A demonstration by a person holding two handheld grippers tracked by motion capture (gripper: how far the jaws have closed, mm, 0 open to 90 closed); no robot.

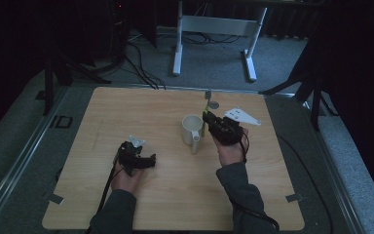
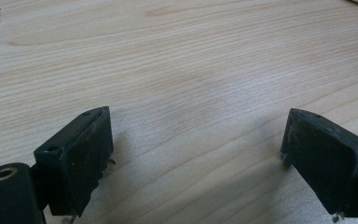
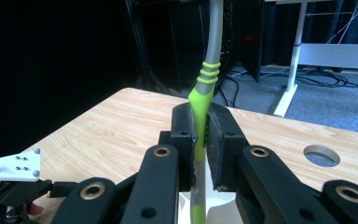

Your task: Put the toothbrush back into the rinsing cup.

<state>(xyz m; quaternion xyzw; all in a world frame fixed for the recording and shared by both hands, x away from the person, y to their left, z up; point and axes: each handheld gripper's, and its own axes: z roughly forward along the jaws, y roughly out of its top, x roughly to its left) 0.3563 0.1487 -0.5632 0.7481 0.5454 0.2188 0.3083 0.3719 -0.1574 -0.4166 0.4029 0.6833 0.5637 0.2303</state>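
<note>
Nearest the person, the left gripper (image 1: 137, 158) sits low over the light wooden table (image 1: 126, 204) on the left side, held in the person's left hand (image 1: 126, 179). In the left gripper view its two black jaws stand wide apart with just bare wood grain between them, so it's open and holding nothing.

A bit further in, the right hand (image 1: 231, 152) holds the right gripper (image 3: 202, 135) up beside the white ceramic mug (image 1: 192, 128), which stands upright near the middle of the table with its handle pointing back toward the person. The right gripper's jaws are clamped tight on a grey-and-lime-green stick-shaped utensil (image 3: 204, 88), pinching the green part, with the grey shaft going up and out the top of the right gripper view. The lower end drops down toward the white mug rim right below the jaws; hard to say if it touches.

Past that there's a round hole in the tabletop (image 3: 321, 155) near the far edge. Beyond the table: grey carpet, a white desk frame (image 1: 214, 29), and loose black cables (image 1: 141, 68) on the floor.
</note>
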